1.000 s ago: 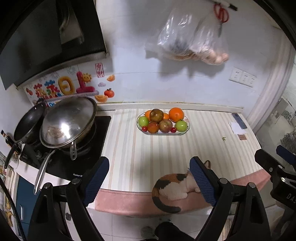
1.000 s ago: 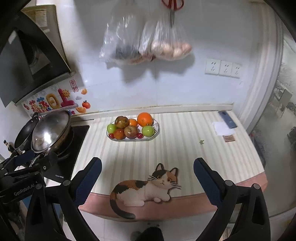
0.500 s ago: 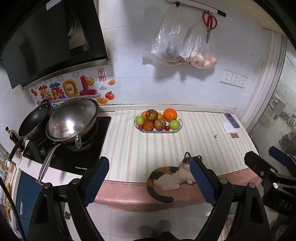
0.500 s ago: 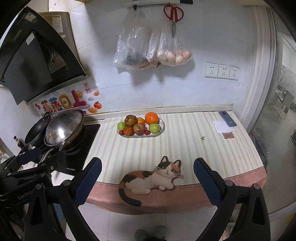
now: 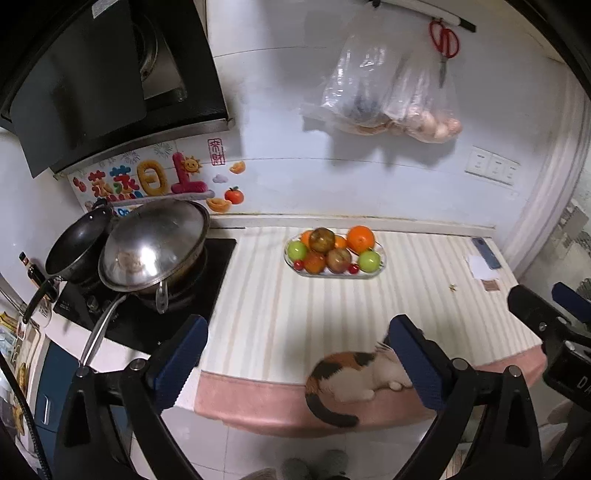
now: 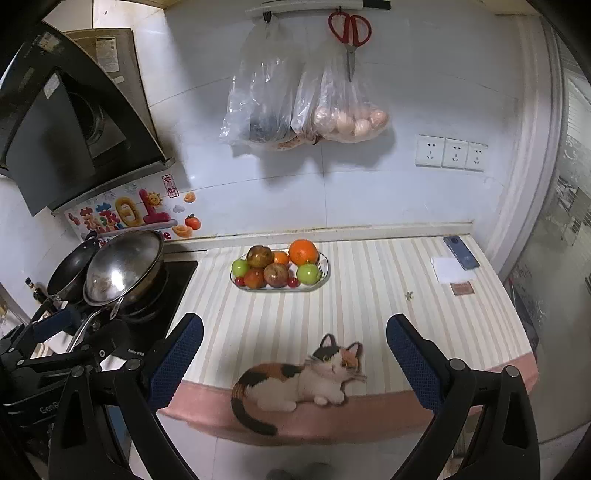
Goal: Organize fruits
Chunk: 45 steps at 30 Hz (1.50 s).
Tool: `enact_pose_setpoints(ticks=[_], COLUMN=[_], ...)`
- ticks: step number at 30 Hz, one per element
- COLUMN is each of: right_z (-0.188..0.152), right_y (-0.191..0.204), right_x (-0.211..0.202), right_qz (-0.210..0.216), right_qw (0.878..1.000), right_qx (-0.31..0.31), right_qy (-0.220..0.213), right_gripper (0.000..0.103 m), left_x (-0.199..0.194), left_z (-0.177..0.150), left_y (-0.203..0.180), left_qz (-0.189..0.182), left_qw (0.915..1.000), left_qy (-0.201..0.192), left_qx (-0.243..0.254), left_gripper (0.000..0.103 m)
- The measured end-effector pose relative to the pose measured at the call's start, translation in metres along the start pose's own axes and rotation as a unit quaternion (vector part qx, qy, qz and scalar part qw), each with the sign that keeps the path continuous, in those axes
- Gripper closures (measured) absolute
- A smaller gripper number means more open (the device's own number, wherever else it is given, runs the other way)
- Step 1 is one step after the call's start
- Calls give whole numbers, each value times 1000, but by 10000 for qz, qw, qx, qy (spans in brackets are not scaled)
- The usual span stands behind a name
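Striped counter, fruit plate beyond jaws

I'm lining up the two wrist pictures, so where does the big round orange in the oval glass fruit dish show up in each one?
Left wrist: big round orange, right of centre, dish's back right.
Right wrist: same orange, near centre, dish's back right.
Shared landmark: red-handled scissors on the wall.

A dish of fruit stands on the surface at about 12 o'clock, near the back wall. At 9 o'clock sits the stove, bearing a lidded pan with a second pan to its left. At 2 o'clock a phone lies partly on a paper. Bags hang on the wall above the dish.
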State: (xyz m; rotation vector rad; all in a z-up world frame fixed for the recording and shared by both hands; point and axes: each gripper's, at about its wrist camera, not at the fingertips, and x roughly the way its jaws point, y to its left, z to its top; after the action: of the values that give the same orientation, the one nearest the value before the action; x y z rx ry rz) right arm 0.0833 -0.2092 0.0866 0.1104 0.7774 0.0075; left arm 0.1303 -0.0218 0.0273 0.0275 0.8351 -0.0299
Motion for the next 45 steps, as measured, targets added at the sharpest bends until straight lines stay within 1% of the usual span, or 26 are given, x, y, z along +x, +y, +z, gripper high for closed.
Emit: enact_pose_setpoints(ticks=[3, 7, 12, 19, 26, 45], right_z=[11, 20, 22, 19, 17, 15], right_y=[3, 2, 1, 3, 4, 3], right_x=[21, 55, 92, 121, 130, 130], right_qz=[-20, -57, -49, -73, -73, -82], right_qw=[10000, 9998, 9991, 9978, 9972, 9971], right_qx=[-53, -62, -62, -167, -180, -190], right_qy=[40, 180, 416, 642, 726, 739], right_gripper=[2, 2, 2, 2, 2, 2], left_x=[22, 46, 68, 88, 94, 89], left_z=[9, 14, 16, 17, 18, 21], left_y=[6, 12, 14, 16, 18, 15], left_qz=[181, 263, 291, 405, 388, 292], left_qw=[9998, 9994, 9990, 9981, 9979, 9986], left_qy=[45, 191, 319, 451, 482, 425], left_qx=[-8, -76, -105, -132, -173, -135], left_gripper=[2, 2, 2, 2, 2, 2])
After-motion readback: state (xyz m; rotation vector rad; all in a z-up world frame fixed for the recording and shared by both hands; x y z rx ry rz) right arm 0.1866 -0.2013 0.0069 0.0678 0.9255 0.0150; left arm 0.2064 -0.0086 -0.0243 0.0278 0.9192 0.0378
